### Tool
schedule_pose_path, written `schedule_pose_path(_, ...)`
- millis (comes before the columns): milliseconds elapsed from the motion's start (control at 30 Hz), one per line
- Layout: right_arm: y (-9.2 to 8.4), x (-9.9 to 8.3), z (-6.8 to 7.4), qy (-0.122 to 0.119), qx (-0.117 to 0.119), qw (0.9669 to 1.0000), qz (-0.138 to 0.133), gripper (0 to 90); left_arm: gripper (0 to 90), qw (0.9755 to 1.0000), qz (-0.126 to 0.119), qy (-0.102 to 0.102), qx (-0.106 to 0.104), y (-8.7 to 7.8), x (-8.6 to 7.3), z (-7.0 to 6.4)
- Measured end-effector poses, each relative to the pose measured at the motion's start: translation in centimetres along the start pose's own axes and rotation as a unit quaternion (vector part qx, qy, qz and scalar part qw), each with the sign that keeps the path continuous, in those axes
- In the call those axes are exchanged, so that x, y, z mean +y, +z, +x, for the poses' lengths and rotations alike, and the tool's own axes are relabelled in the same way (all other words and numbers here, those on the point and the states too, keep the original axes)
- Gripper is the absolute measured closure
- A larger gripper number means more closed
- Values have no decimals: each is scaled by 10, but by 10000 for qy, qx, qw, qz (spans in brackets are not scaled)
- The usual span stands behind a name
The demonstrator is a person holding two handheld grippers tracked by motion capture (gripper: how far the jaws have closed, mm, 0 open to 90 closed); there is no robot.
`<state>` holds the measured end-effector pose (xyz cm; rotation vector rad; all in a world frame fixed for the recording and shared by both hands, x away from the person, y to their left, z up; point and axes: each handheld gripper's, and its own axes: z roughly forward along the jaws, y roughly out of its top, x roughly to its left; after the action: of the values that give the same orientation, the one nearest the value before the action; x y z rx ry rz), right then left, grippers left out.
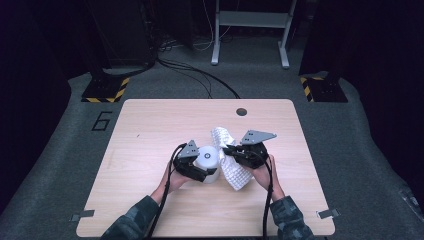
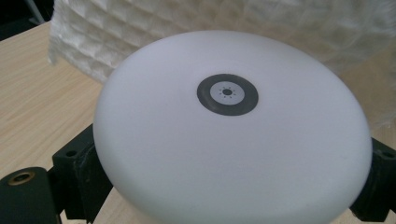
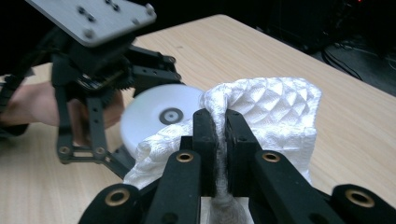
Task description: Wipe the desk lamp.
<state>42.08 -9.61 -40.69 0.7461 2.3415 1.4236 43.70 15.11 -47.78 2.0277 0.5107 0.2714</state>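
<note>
A white round object [image 1: 208,156] with a dark ring at the middle of its face [image 2: 227,93] is held just above the wooden table [image 1: 150,130]. My left gripper [image 1: 205,167] is shut on it, one black jaw at each side of its rim [image 2: 74,170]. A white waffle-textured cloth [image 1: 231,167] lies bunched right beside the object and touches it. My right gripper [image 3: 221,116] is shut on a fold of this cloth [image 3: 275,107], and in the high view my right gripper [image 1: 228,150] comes in from the right. The left gripper [image 3: 93,93] and the object [image 3: 159,112] sit just behind the cloth.
A small round hole [image 1: 241,111] sits near the table's far edge. Metal clips [image 1: 81,216] [image 1: 327,213] mark the front corners. Yellow-black striped bases [image 1: 105,90] [image 1: 320,87] and cables lie on the floor behind the table.
</note>
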Motion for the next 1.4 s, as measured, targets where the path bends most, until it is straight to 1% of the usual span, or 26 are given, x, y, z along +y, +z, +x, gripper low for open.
schedule_pose_path(33,4,-4,-1,27,-19,9999,102,849,88,10000,1,1,-1,0,0,0)
schedule_pose_path(100,7,-6,-1,72,-57,9998,155,849,88,10000,7,29,10,0,0,0)
schedule_pose_path(133,7,-7,-1,111,-49,9998,154,849,88,10000,-1,-1,0,0,0,0)
schedule_pose_path(200,9,-9,-1,77,-72,9998,197,849,88,10000,1,0,-1,0,0,0)
schedule_pose_path(333,12,-13,0,103,-107,9994,326,849,87,10000,1,1,-1,0,0,0)
schedule_pose_path(400,13,-16,0,111,-91,9992,375,850,88,10000,6,28,9,0,0,0)
schedule_pose_path(500,15,-18,0,116,-51,9990,431,849,88,10000,1,2,0,0,0,0)
schedule_pose_path(600,20,-22,2,149,-45,9985,521,850,88,10000,1,1,0,0,0,0)
schedule_pose_path(633,24,-25,3,159,-42,9980,610,850,88,10000,-2,0,0,0,0,0)
schedule_pose_path(667,24,-25,3,159,-42,9980,610,850,88,10000,-2,0,0,0,0,0)
schedule_pose_path(700,28,-29,3,165,-31,9973,712,850,88,10000,-7,-2,1,0,0,0)
schedule_pose_path(767,32,-33,3,144,-1,9966,812,850,88,10000,-9,-3,1,0,0,0)
schedule_pose_path(800,33,-34,3,181,-7,9961,863,850,88,10000,-12,-7,0,0,0,0)
schedule_pose_path(833,33,-34,3,181,-7,9961,863,850,88,10000,-12,-7,0,0,0,0)
schedule_pose_path(867,38,-40,3,241,2,9948,987,851,87,10000,-15,-9,0,0,0,0)
schedule_pose_path(900,41,-43,2,202,42,9941,1063,851,88,10000,-11,27,13,0,0,0)
schedule_pose_path(933,44,-46,2,264,49,9931,1140,850,87,10000,-13,22,11,0,0,0)
schedule_pose_path(967,46,-49,1,238,68,9923,1213,850,87,10000,-13,24,12,0,0,0)
schedule_pose_path(1033,52,-55,0,309,92,9903,1354,851,87,10000,-12,24,12,0,0,0)
schedule_pose_path(1100,55,-59,-1,307,100,9898,1390,850,87,10000,-13,22,12,0,0,0)
schedule_pose_path(1133,60,-65,-2,330,115,9883,1482,850,87,10000,-14,23,12,0,0,0)
schedule_pose_path(1167,60,-65,-2,330,115,9883,1482,850,87,10000,-14,23,12,0,0,0)
schedule_pose_path(1233,62,-67,-2,356,133,9868,1572,849,88,10000,-13,24,11,0,0,0)
schedule_pose_path(1267,63,-67,-2,301,142,9868,1585,849,87,10000,-13,23,11,0,0,0)
schedule_pose_path(1367,62,-66,-2,273,120,9863,1620,849,88,10000,-13,24,12,0,0,0)
schedule_pose_path(1400,59,-64,-1,286,74,9872,1567,849,87,10000,-11,24,12,0,0,0)
